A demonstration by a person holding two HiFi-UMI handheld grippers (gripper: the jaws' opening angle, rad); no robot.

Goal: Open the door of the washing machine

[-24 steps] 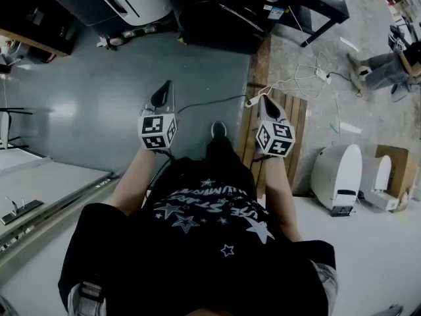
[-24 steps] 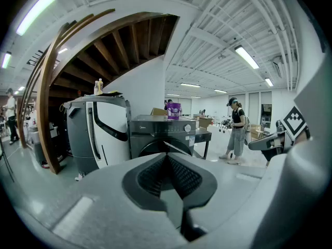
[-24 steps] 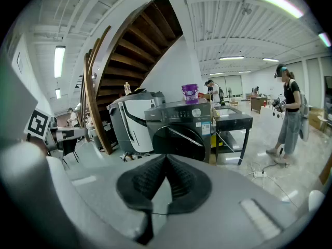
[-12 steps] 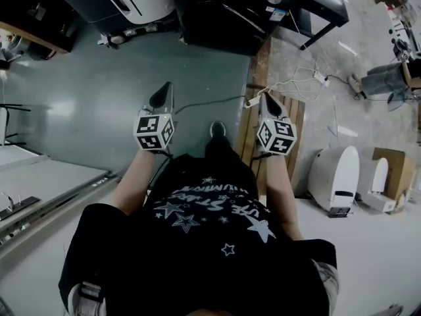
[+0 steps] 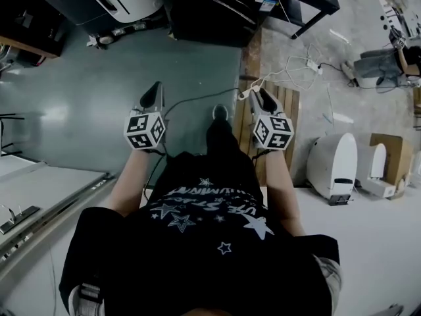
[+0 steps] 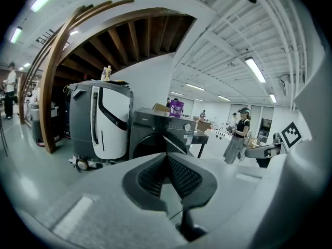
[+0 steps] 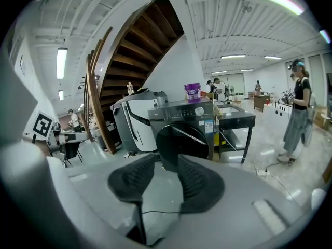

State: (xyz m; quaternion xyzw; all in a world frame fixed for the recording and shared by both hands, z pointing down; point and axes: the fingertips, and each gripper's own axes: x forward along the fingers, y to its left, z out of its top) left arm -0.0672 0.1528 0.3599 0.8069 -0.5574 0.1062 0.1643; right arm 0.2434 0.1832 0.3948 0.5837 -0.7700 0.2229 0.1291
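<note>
Well ahead, washing machine (image 7: 185, 136), open floor (image 5: 85, 91) between

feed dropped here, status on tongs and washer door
Left tongs shut, empty. Right tongs just opened, empty. Washing machine door closed, well ahead. Black cable lies between.

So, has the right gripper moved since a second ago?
Yes, only its jaws: the right gripper has just been opening, nothing between them. Its tip stays beside the same corner of the wooden pallet.
</note>
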